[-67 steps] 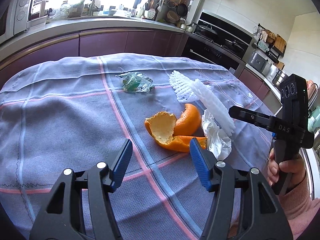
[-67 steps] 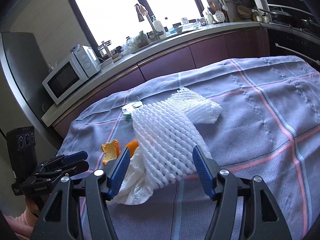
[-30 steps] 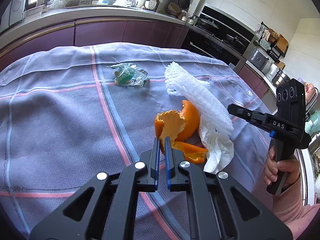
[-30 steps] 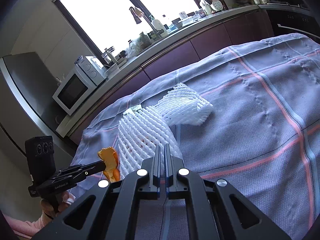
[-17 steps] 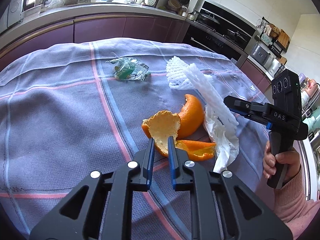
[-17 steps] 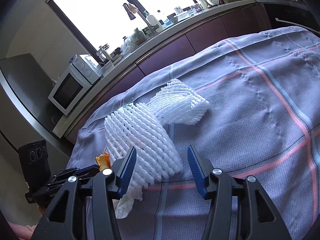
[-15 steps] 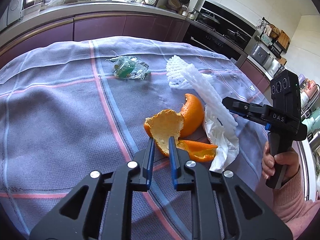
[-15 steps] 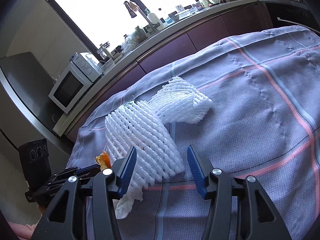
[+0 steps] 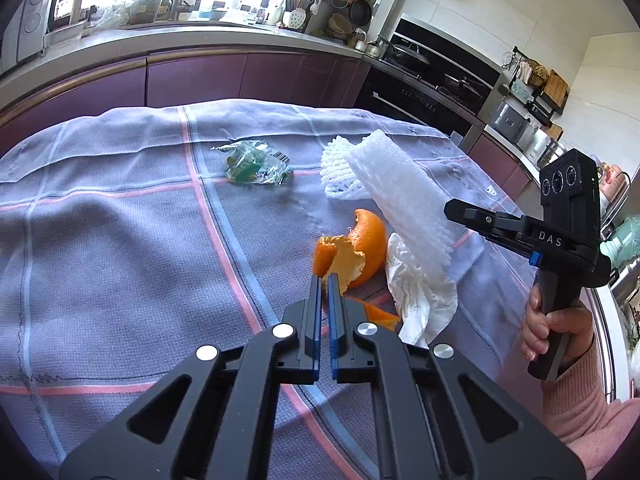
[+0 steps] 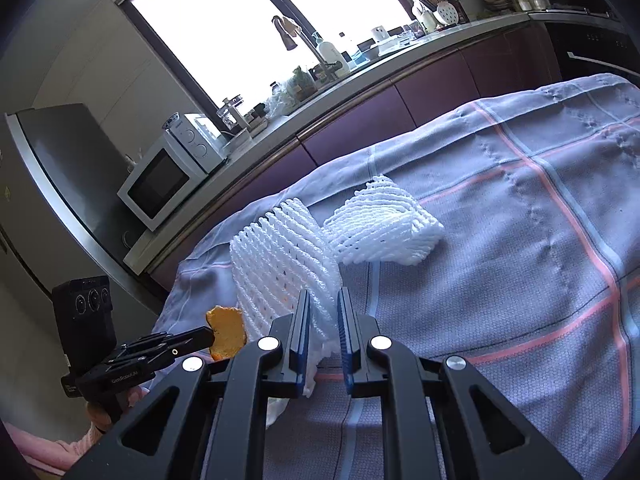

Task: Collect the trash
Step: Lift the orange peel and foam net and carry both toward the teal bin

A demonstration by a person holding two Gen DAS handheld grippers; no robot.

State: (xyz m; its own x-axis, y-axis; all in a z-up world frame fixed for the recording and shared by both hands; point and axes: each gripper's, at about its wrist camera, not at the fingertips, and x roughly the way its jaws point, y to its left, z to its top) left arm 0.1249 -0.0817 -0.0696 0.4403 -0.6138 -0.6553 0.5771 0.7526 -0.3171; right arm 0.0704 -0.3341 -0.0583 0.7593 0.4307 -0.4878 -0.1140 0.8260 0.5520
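Kitchen, purple cabinets and a bright window behind; work surface a table under a lilac checked cloth.

Item 1: orange peel, lying near the middle of the cloth. Left gripper had its blue pads drawn almost together on a curled flap of that peel; the flap stood up between the tips, so it appeared gripped, the rest of the peel just beyond and to the right of the tips.

Item 2: white foam net, long and flat, its length running away from the right gripper toward the far edge of the table. Right gripper was narrowed on the net's near end, the net raised and slanting over the paper.

Item 3: crumpled white paper, touching the peel on its right side, partly under the net.

Item 4: second foam net, resting on the cloth just behind the first.

Item 5: clear green-printed wrapper, farther back and left, well apart from both grippers; the left one was the nearer.

No bin visible in either view. Judged: both pieces in hand were ready to be lifted away.
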